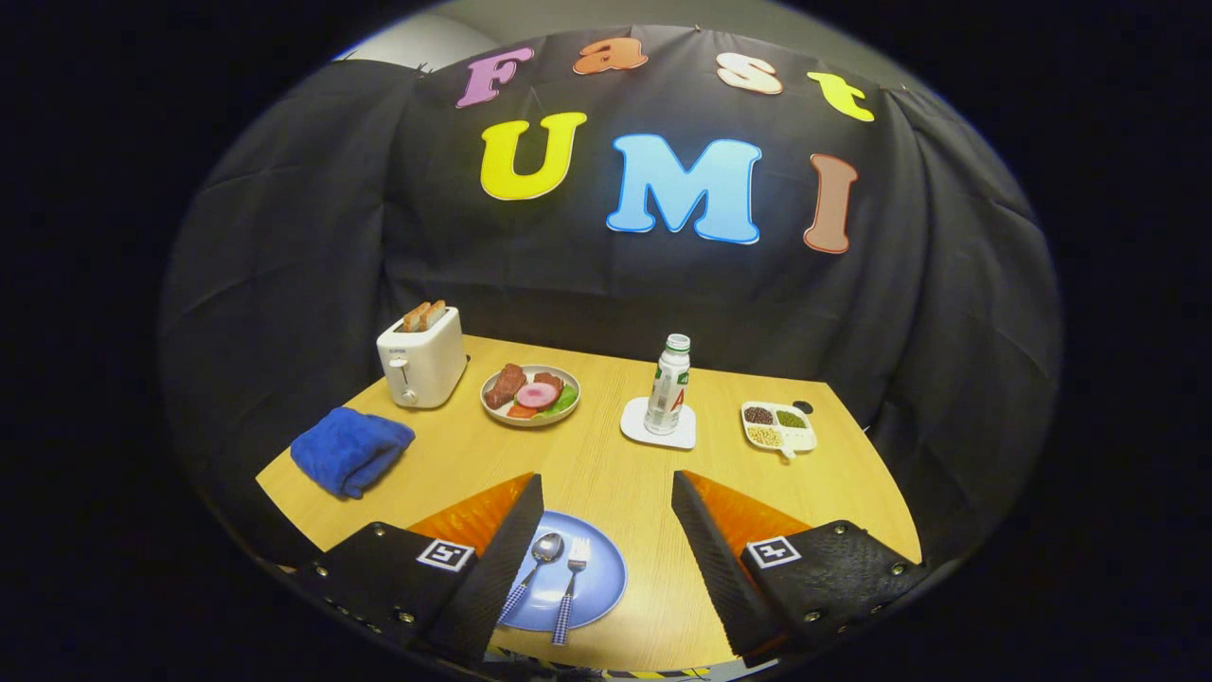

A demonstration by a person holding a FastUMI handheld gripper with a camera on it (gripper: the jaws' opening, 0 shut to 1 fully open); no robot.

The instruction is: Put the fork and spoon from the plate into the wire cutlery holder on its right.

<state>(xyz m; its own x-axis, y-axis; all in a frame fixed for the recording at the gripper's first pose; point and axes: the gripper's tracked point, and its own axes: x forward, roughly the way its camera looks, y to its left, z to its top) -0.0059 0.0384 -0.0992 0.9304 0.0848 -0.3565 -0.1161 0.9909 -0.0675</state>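
Gripper: the gripper (pixel 606 493) hangs above the near edge of the table, its 2 fingers spread wide apart with nothing between them but bare wood.
Blue plate: the blue plate (pixel 597 559) sits at the lower centre of the frame, just inside the left finger, which covers its left rim.
Spoon: the spoon (pixel 535 568) lies on the plate, bowl pointing away, checked handle toward the camera, touching nothing but the plate.
Fork: the fork (pixel 571 587) lies just right of the spoon, parallel to it, tines away, same checked handle.
Table: the wooden table (pixel 615 464) fills the middle of the frame.
Toaster: a white toaster (pixel 421 360) stands at the upper left of the table with 2 slices of toast poking up.
Cloth: a folded blue cloth (pixel 350 450) lies in front of the toaster.
Food plate: a grey plate of play food (pixel 530 393) sits right of the toaster.
Bottle: a bottle (pixel 668 384) stands upright on a white coaster (pixel 658 426), centre.
Divided dish: a white divided dish of beans (pixel 778 426) lies at the right.
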